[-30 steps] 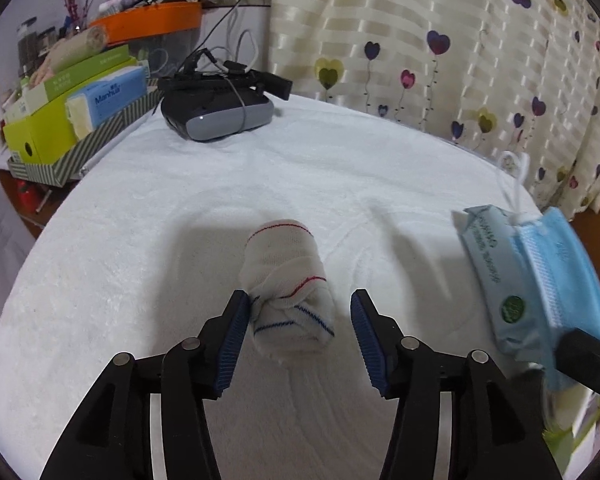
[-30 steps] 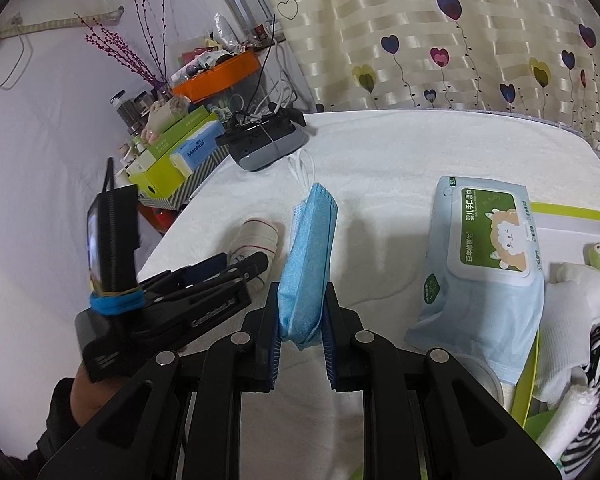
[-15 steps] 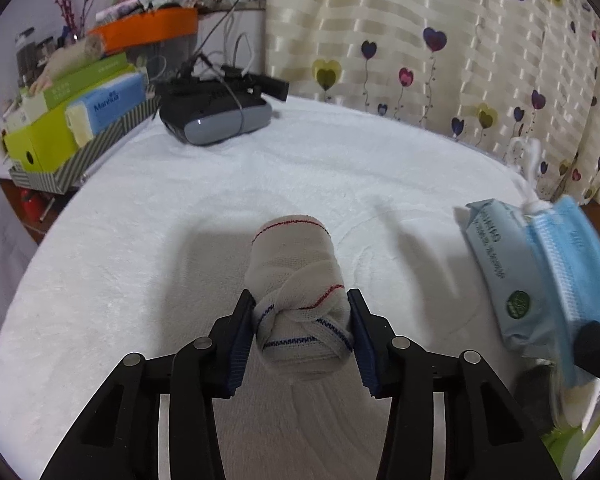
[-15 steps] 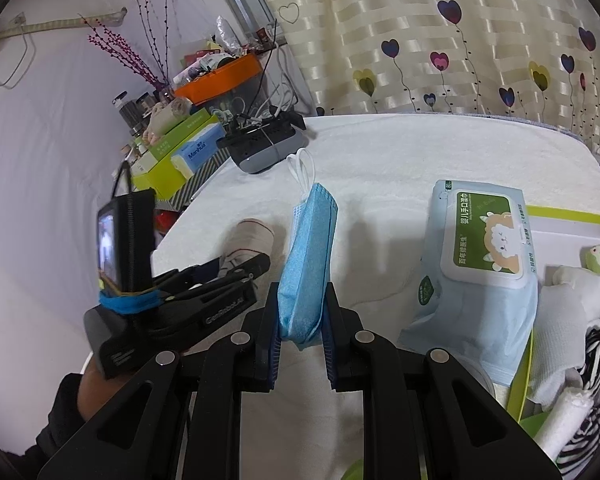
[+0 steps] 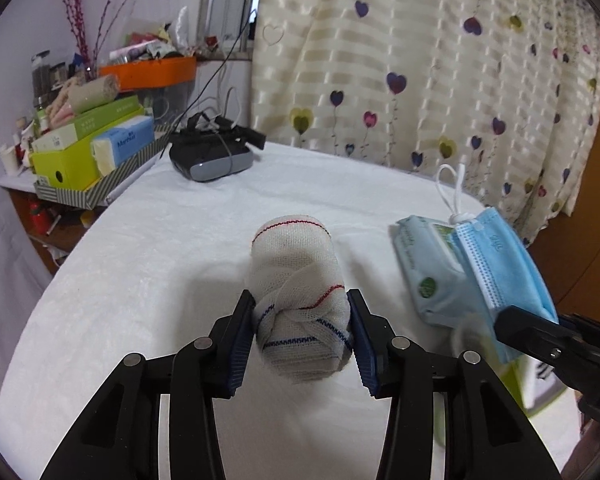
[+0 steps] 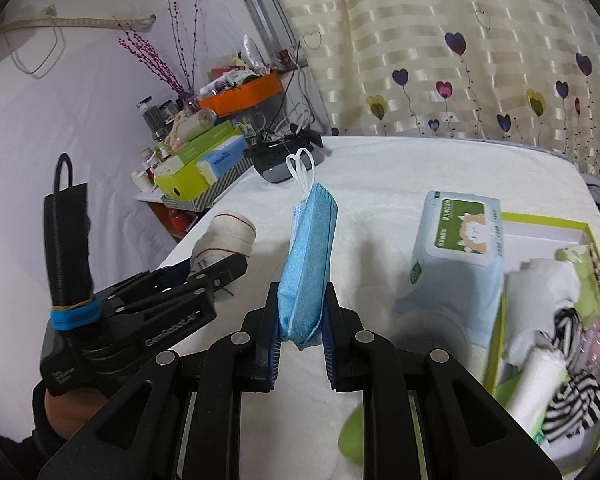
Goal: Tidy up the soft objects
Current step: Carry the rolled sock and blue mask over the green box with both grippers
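Soft objs: two in transit, one left on the table, rest already boxed. Landmark = green box.

- Rolled sock (white, red/blue stripes): clamped at its near end by left gripper, pads pressing both sides. Looks lifted clear of the white cloth; well left of the box.
- Blue mask: pinched on edge in right gripper, jaws nearly closed, ear loops sticking up. Nearer the box than the sock, not over it yet.
- Wipes pack: lying on the cloth w/ its right side against/over the box's left rim. Not stowed.
- In box: white cloth items, striped fabric, green plush.

Est. past halfway. Left: drop sock + mask in, then the wipes.
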The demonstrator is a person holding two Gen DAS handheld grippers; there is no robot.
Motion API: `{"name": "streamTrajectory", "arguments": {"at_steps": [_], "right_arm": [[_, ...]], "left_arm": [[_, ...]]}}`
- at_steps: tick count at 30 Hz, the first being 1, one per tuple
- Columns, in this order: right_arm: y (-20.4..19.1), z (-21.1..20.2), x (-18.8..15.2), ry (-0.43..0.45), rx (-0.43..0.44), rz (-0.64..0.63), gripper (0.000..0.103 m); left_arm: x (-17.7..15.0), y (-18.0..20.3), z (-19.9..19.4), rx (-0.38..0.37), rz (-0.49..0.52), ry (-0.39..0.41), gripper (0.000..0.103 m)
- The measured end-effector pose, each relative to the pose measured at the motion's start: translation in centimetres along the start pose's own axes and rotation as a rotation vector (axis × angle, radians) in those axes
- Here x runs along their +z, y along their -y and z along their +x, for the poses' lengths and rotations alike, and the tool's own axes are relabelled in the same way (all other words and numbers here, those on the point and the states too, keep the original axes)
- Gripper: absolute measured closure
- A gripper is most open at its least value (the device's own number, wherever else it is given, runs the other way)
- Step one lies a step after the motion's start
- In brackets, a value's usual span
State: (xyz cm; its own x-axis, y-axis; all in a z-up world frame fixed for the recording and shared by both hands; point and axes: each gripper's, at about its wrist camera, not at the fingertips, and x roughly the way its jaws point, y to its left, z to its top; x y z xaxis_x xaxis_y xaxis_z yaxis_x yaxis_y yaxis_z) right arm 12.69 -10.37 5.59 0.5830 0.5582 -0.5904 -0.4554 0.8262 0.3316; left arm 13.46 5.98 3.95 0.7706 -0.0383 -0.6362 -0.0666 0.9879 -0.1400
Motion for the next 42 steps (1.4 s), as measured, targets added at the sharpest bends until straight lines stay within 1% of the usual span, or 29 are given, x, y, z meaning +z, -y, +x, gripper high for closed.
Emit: {"name": "streamTrajectory", "arguments": {"at_steps": [4,6,11,19,30,42], "right_arm": [[0.0,-1.7,-0.8,0.016,-0.009,-0.006,0.085],[0.2,-2.4,-1.1,0.022,-0.013,-0.005,0.085],[0.4,-4.4,-1.9,0.046,-0.030,-0.011,0.085],[1.2,-6.3,-2.9,0.071,-0.049,0.000,0.085],[2.4,-8.7,-3.6,0.101,-0.075,0.012,0.085],[4.9,-11.5,-4.4,0.136,-0.116,0.059,0.084]], "left_arm": [[-0.9,0.9,-2.0,-0.022,0.003,0.026,0.059],[-1.6,1.4,-3.0,-0.045,-0.005,0.031,0.059],[-2.6,2.3,-4.6,-0.087,-0.004,0.043,0.059],[-3.4,4.6,-6.3,-0.137,0.027,0.060,0.059],[-3.9,8.3,-7.4,-0.201,0.077,0.064,0.059],[-4.6,11.4,-8.0,-0.244,0.119,0.057,0.059]]}}
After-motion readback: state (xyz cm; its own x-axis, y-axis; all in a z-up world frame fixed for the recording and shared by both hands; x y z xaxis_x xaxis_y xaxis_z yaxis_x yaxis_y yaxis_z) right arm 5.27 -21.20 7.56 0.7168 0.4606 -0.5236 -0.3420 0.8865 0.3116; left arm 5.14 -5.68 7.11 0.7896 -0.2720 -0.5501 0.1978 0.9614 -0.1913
